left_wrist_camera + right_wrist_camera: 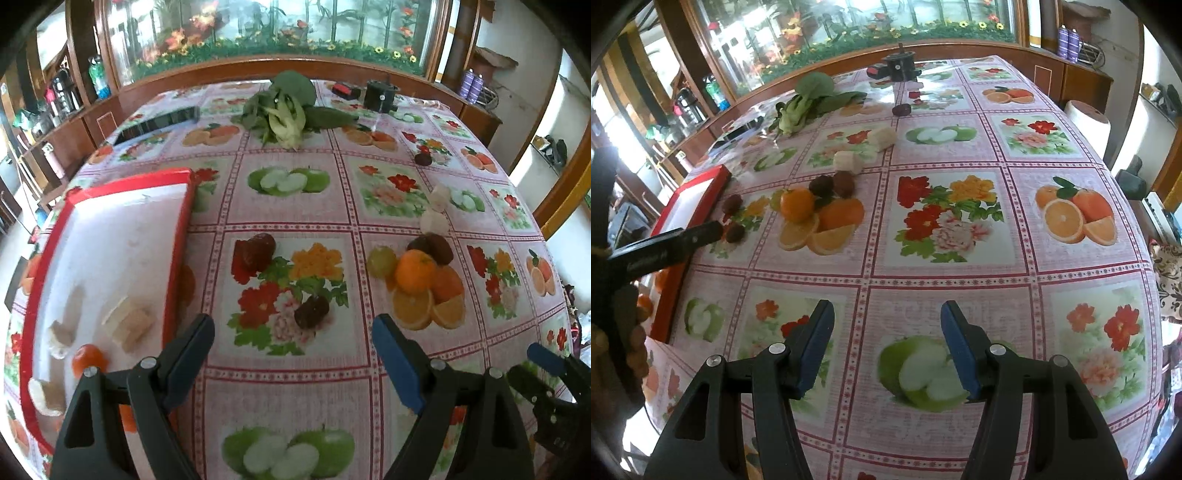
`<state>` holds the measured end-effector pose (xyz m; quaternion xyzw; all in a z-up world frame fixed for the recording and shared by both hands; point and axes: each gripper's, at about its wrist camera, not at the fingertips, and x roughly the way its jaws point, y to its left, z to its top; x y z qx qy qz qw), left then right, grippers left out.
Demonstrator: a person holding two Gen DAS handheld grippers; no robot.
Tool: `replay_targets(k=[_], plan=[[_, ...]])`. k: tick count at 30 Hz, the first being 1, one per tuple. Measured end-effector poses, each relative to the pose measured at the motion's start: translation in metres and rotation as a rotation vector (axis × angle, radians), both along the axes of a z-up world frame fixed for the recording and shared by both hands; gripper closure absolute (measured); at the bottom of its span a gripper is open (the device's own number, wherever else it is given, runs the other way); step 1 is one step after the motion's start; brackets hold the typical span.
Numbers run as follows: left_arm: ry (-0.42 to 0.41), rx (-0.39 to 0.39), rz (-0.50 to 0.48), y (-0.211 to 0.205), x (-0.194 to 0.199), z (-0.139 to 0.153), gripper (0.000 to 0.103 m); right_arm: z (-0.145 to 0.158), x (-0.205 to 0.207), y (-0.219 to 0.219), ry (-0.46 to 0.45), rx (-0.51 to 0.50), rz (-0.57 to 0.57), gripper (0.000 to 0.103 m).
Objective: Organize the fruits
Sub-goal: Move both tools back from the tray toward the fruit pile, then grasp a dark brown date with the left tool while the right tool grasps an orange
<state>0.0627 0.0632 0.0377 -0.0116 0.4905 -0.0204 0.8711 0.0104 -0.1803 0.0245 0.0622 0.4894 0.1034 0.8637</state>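
Note:
A red-rimmed white tray [177,236] lies at the left and holds a small orange fruit [88,360] and several pale fruit pieces [129,325]. My left gripper [293,358] is open and empty, just short of a dark red fruit [312,312]. Another dark red fruit [255,253] lies beyond it. An orange [415,271], a green grape [380,260] and dark fruits [432,247] cluster to the right; the orange also shows in the right wrist view [797,205]. Two pale pieces [436,210] lie farther back. My right gripper [886,343] is open and empty over bare tablecloth.
Leafy greens [284,107] lie at the table's far side, with a black device [380,96] and a dark flat object [159,125] near them. One more dark fruit [423,158] sits at the far right. A wooden ledge borders the table behind.

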Motion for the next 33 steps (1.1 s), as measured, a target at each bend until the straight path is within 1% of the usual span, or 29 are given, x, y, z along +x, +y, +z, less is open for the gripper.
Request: replay_targets(k=[4,6,8,11,13,14,16,17,18,21,22,23,25,27,30,33], plan=[[0.003,0.014,-0.024,-0.005,0.006,-0.008,0.014,-0.004,0.003,0.002,0.006,0.003,0.009,0.043],[0.021,-0.011,-0.033,-0.005,0.010,-0.013,0.015,-0.006,0.005,0.002,0.010,0.005,0.012,0.043],[0.033,-0.031,-0.019,-0.001,0.014,-0.016,0.017,-0.008,0.007,0.004,0.018,0.006,0.014,0.043],[0.034,-0.070,-0.008,0.006,0.015,-0.020,0.020,-0.012,0.010,0.003,0.028,0.020,0.014,0.042],[0.029,-0.057,-0.015,0.007,0.014,-0.023,0.022,-0.014,0.011,0.003,0.026,0.030,0.013,0.038],[0.029,-0.045,-0.020,0.006,0.015,-0.026,0.026,-0.013,0.011,0.004,0.023,0.031,0.013,0.037],[0.025,-0.020,-0.032,0.003,0.016,-0.028,0.029,-0.014,0.013,0.005,0.017,0.025,0.016,0.035],[0.017,-0.020,-0.041,0.001,0.015,-0.027,0.034,-0.014,0.015,0.007,0.014,0.021,0.020,0.035],[0.010,-0.023,-0.054,-0.001,0.015,-0.026,0.037,-0.013,0.017,0.007,0.011,0.019,0.023,0.035],[-0.010,-0.006,-0.070,-0.006,0.017,-0.026,0.056,-0.010,0.028,0.010,-0.001,0.025,0.032,0.035],[-0.019,-0.007,-0.076,-0.006,0.017,-0.026,0.069,-0.008,0.032,0.011,-0.007,0.031,0.035,0.035],[-0.022,-0.013,-0.082,-0.007,0.018,-0.026,0.079,-0.006,0.038,0.013,-0.017,0.043,0.044,0.035],[-0.020,-0.038,-0.084,-0.006,0.018,-0.025,0.078,-0.001,0.051,0.019,-0.037,0.061,0.072,0.035],[-0.015,-0.073,-0.084,-0.005,0.016,-0.024,0.078,0.001,0.065,0.031,-0.042,0.075,0.129,0.035],[-0.004,-0.113,-0.095,-0.007,0.009,-0.024,0.078,-0.002,0.084,0.055,-0.053,0.033,0.192,0.036],[0.002,-0.118,-0.123,-0.012,0.002,-0.024,0.078,-0.009,0.095,0.074,-0.034,0.017,0.244,0.036]])
